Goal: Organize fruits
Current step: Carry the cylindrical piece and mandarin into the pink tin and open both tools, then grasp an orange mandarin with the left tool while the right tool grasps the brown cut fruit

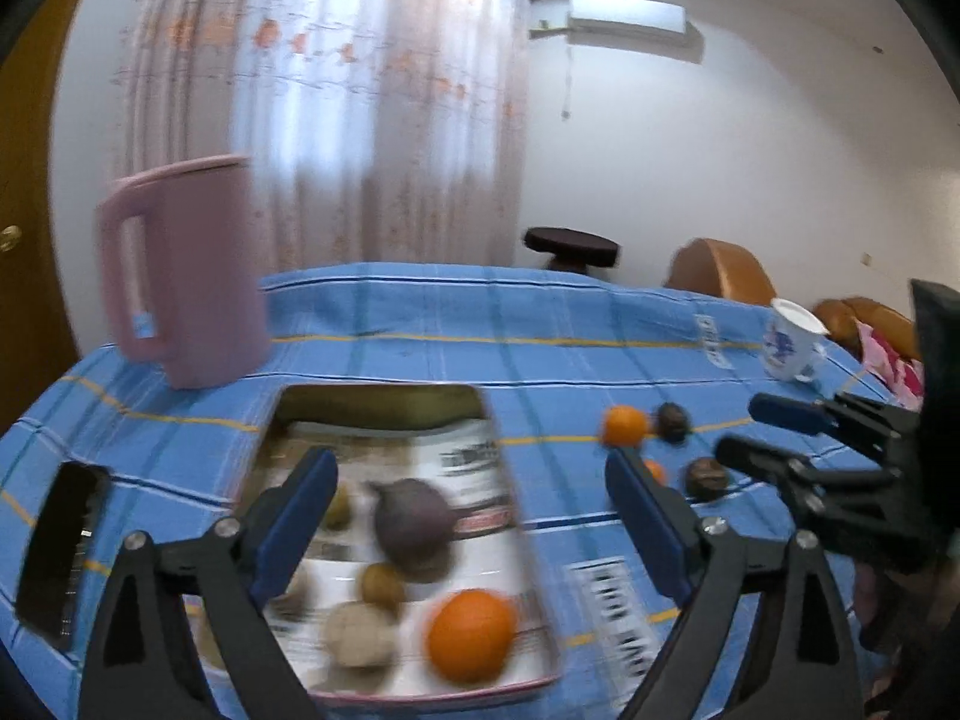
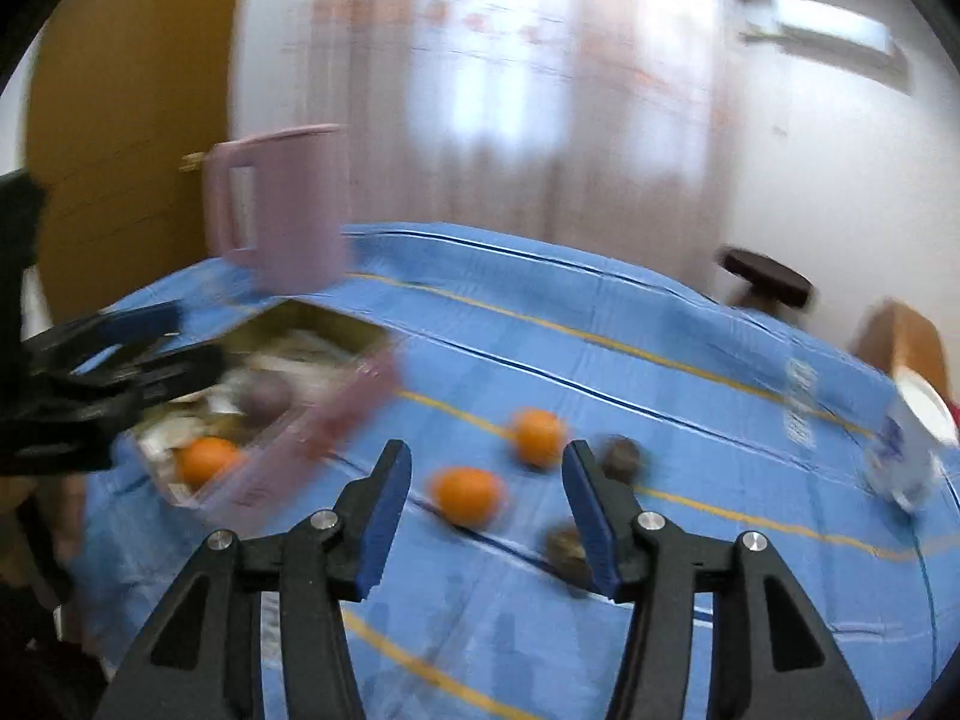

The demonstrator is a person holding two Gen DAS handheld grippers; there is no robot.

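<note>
Ok, R gripper [image 2: 486,510] jaws apart, empty, lined up on near orange [image 2: 468,495] on blue cloth [image 2: 660,360]. L gripper [image 1: 474,516] wide open, empty, over tray [image 1: 528,570]. Tray sits at 9 o'clock of loose fruit. Straddle orange centrally before closing, squeeze gently; it'll roll.

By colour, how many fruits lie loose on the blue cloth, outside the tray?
Orange fruits: 2
Dark brown fruits: 2
Total: 4
</note>
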